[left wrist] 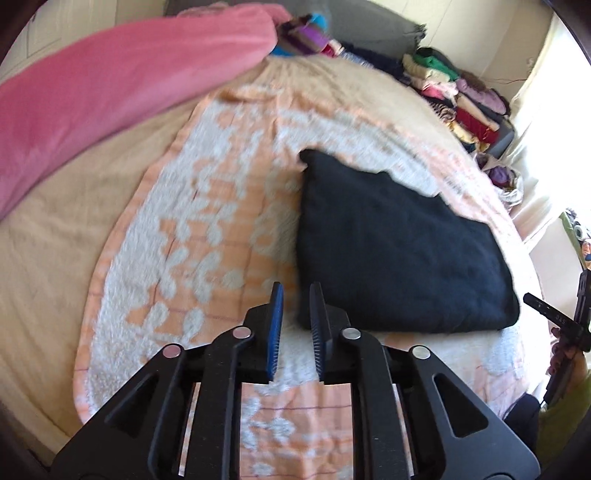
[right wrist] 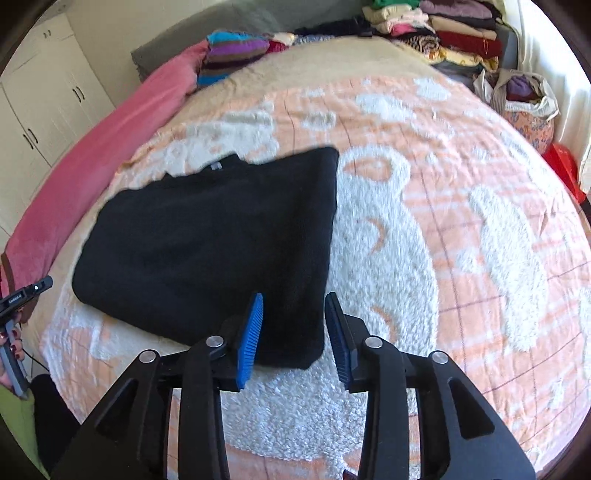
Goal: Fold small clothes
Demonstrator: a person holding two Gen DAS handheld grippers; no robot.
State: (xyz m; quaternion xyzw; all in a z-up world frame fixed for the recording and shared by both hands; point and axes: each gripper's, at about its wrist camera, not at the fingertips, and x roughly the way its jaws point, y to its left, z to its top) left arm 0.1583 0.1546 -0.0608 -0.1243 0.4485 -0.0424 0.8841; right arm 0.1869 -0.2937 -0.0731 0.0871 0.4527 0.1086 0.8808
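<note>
Lying now: black garment (right wrist: 218, 236) folded into a flat block on the orange-and-white blanket (right wrist: 424, 229) that covers the bed, just ahead of both tools, pinched by neither.
Garment position: its near right corner sits in line with the gap of the right tool (right wrist: 293, 332); its near left edge sits just ahead-right of the left tool (left wrist: 297, 325).
Garment axis: long axis looks to run across the bed, from one tool toward the other; the short side runs away from them. Judged only, fisheye bends it.
Garment pointing: neck end with a small pale label (right wrist: 216, 166) faces away from the tools, toward the far stacks.
Left tool state: pads close together with a slim gap, nothing between them.
Right tool state: pads spread partway, nothing between them; the corner shows through the gap, no contact.
Risk 1: top layer may spring open at the uneven far edge, since nothing presses it down.
Risk 2: fleecy blanket may drag the bottom layer if the block is slid, skewing the fold.
Risk 3: grabbing only one layer at a corner would peel the fold apart on lifting.
Surroundings: pink cover (left wrist: 110, 85) far left, folded clothes piles (right wrist: 443, 29) far ahead.
</note>
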